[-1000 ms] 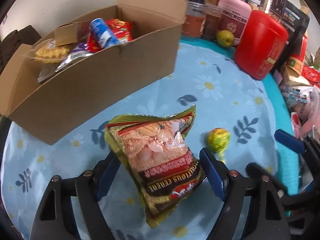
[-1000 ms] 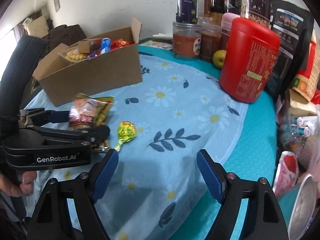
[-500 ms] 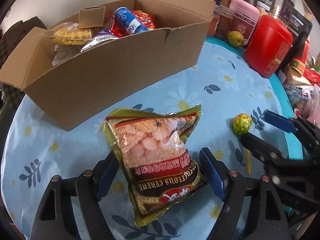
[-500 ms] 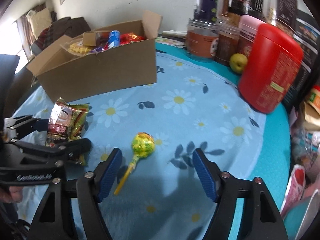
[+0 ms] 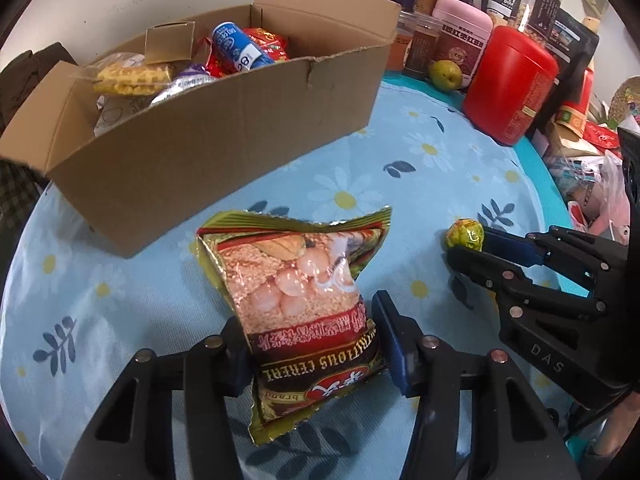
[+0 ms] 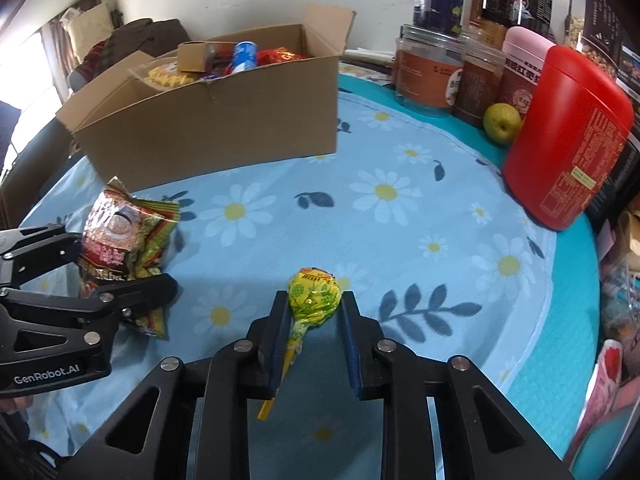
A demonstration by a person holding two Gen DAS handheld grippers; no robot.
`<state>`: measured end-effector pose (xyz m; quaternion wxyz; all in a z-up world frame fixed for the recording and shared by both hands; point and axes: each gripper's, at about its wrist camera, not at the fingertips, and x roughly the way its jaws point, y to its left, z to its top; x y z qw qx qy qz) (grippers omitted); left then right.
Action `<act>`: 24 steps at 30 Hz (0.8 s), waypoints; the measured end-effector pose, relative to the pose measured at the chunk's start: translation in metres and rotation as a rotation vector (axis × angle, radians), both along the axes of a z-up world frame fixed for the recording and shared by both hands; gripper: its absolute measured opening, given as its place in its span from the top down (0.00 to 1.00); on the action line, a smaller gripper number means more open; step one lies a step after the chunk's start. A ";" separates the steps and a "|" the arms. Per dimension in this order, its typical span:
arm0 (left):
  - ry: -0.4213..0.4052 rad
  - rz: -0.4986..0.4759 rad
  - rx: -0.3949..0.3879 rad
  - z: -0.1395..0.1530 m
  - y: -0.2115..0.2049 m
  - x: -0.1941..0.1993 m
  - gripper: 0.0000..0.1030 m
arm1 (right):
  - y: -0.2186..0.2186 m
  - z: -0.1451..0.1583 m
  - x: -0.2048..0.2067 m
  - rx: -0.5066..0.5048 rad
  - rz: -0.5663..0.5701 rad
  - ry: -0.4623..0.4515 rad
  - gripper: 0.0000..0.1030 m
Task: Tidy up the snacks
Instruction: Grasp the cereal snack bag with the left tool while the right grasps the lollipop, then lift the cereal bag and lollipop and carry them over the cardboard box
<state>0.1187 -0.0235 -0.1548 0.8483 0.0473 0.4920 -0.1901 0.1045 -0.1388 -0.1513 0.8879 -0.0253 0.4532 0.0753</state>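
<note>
The left gripper (image 5: 314, 344), just closing, pinches the cereal packet (image 5: 304, 300); beside it the right gripper (image 6: 314, 312) has closed on the lollipop (image 6: 314, 294), seemingly touching. Ahead stands the cardboard box (image 5: 224, 128), nothing between.

Cereal packet (image 5: 304, 312) hides the left tool's (image 5: 312, 344) pads.

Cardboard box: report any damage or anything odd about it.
The cardboard box has a small tear in the top edge of its near wall. A small brown carton sits propped above the other snacks inside. Nothing has spilled.
</note>
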 end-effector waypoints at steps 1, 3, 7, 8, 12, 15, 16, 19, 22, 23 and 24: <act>0.003 0.002 0.001 0.000 0.001 -0.003 0.50 | 0.001 0.000 -0.003 0.001 0.006 -0.001 0.76; 0.008 0.001 0.003 0.002 0.007 -0.009 0.50 | 0.003 0.000 -0.009 0.007 0.013 0.001 0.76; 0.021 -0.004 0.000 0.006 0.012 -0.026 0.50 | 0.006 0.001 -0.026 0.011 0.035 0.008 0.76; 0.025 -0.006 -0.004 0.007 0.013 -0.030 0.50 | 0.008 0.001 -0.030 0.011 0.039 0.009 0.76; 0.029 -0.020 -0.008 0.013 0.017 -0.051 0.50 | 0.014 0.003 -0.049 0.022 0.055 0.015 0.76; 0.042 -0.035 -0.016 0.013 0.019 -0.064 0.50 | 0.018 0.002 -0.064 0.023 0.063 0.024 0.76; 0.046 -0.040 -0.017 0.013 0.020 -0.068 0.50 | 0.019 0.002 -0.068 0.026 0.066 0.028 0.76; 0.045 -0.055 -0.005 0.013 0.018 -0.080 0.50 | 0.022 0.000 -0.083 0.027 0.072 0.035 0.76; 0.053 -0.072 -0.004 0.013 0.019 -0.092 0.50 | 0.023 -0.001 -0.096 0.022 0.082 0.040 0.76; 0.054 -0.078 -0.001 0.013 0.019 -0.096 0.50 | 0.023 -0.001 -0.099 0.022 0.083 0.040 0.76; 0.056 -0.083 0.002 0.013 0.019 -0.099 0.50 | 0.023 -0.001 -0.104 0.025 0.085 0.041 0.76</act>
